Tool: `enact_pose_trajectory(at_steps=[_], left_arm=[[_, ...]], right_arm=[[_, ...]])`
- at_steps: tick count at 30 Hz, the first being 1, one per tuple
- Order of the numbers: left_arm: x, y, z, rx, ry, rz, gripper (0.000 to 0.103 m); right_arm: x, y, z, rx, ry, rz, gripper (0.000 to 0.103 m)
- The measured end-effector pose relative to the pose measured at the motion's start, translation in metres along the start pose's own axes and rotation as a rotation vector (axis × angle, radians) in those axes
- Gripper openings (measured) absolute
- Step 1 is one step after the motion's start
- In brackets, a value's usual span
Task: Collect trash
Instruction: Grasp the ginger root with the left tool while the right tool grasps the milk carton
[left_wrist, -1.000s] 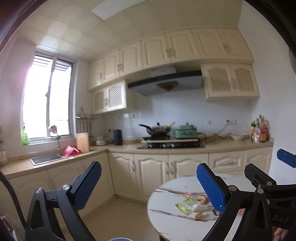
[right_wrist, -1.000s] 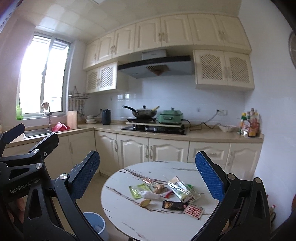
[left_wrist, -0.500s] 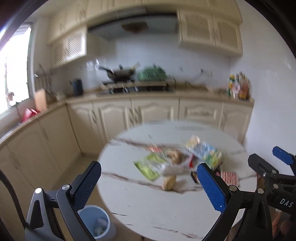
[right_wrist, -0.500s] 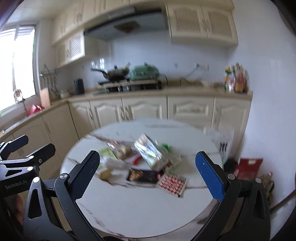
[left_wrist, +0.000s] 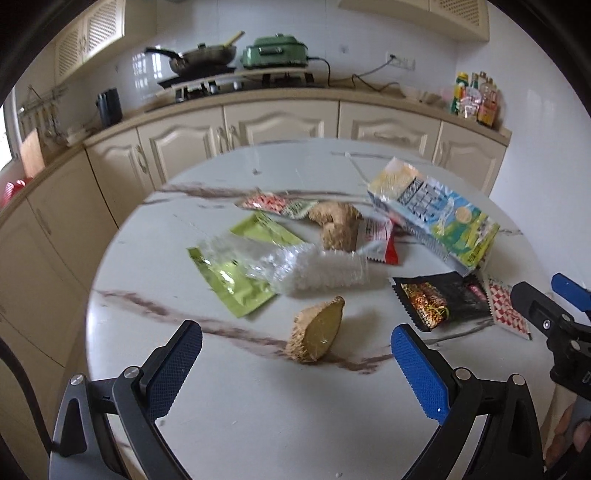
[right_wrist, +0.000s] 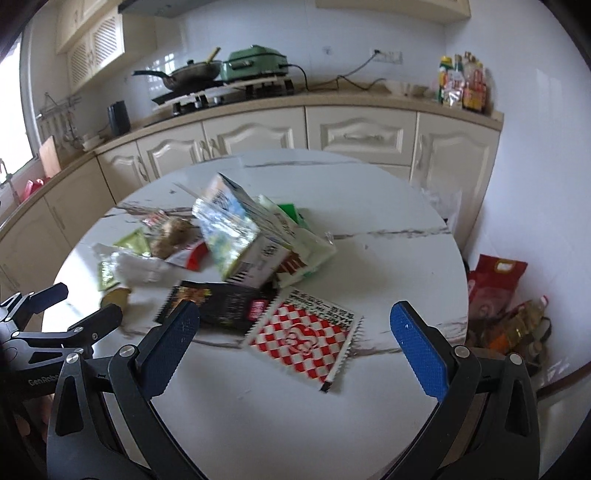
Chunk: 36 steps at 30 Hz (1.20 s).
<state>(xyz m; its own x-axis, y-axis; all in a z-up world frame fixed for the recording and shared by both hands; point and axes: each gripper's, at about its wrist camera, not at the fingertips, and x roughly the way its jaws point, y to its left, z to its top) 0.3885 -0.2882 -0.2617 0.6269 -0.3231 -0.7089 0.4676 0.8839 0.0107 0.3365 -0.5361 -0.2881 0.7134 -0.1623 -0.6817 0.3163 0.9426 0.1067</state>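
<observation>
A round marble-patterned table (left_wrist: 258, 424) is standing in front of the cream base cabinets (left_wrist: 280, 122). On the counter above those cabinets, a wok (left_wrist: 203, 59) is sitting on the gas hob (left_wrist: 236, 83) with a green electric cooker (left_wrist: 275, 50) just beside it. A black kettle (left_wrist: 109, 105) is standing left of the hob, and condiment bottles (left_wrist: 474, 98) are crowding the counter's right end.

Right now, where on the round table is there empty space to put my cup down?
The near edge of the table, in front of the red checkered packet, is bare. So is the far right side, beyond the torn carton. The middle and left are crowded with wrappers, the green packet and ginger pieces.
</observation>
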Motion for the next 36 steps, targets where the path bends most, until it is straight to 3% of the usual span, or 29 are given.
enact_pose_trajectory(at_steps=[3, 5, 7, 9, 11, 18, 23, 25, 26, 29, 33, 36], left_arm=[[0.012, 0.005, 0.008, 0.005, 0.011, -0.029, 0.092], [0.02, 0.006, 0.013, 0.009, 0.021, -0.046, 0.072], [0.023, 0.01, 0.011, 0.011, 0.021, -0.052, 0.066], [0.023, 0.011, 0.01, 0.02, 0.01, -0.048, 0.052], [0.023, 0.014, 0.012, 0.021, 0.009, -0.071, 0.024], [0.008, 0.031, 0.009, -0.027, -0.001, -0.111, 0.024], [-0.011, 0.036, 0.008, -0.047, -0.024, -0.121, 0.024], [-0.018, 0.037, 0.007, -0.05, -0.031, -0.128, 0.024], [-0.021, 0.037, 0.006, -0.05, -0.032, -0.129, 0.024], [-0.027, 0.039, 0.002, -0.054, -0.031, -0.138, 0.024], [-0.037, 0.045, 0.0, -0.067, -0.035, -0.151, 0.024], [-0.05, 0.051, -0.001, -0.08, -0.052, -0.163, 0.024]], right_arm=[[0.009, -0.01, 0.001, 0.008, 0.015, -0.012, 0.103], [0.014, -0.012, 0.002, 0.012, 0.024, -0.019, 0.103], [0.018, -0.014, 0.003, 0.015, 0.03, -0.019, 0.103], [0.021, -0.014, 0.006, 0.014, 0.033, -0.006, 0.103], [0.023, -0.012, 0.009, 0.004, 0.029, 0.006, 0.103], [0.043, 0.024, 0.03, -0.125, 0.033, 0.033, 0.103], [0.067, 0.056, 0.039, -0.269, 0.11, -0.014, 0.103], [0.067, 0.062, 0.041, -0.301, 0.087, -0.044, 0.102], [0.066, 0.065, 0.043, -0.321, 0.071, -0.06, 0.098], [0.071, 0.07, 0.047, -0.343, 0.09, -0.048, 0.064], [0.072, 0.071, 0.045, -0.358, 0.108, -0.036, 0.057], [0.052, 0.063, 0.046, -0.315, 0.048, -0.037, 0.052]])
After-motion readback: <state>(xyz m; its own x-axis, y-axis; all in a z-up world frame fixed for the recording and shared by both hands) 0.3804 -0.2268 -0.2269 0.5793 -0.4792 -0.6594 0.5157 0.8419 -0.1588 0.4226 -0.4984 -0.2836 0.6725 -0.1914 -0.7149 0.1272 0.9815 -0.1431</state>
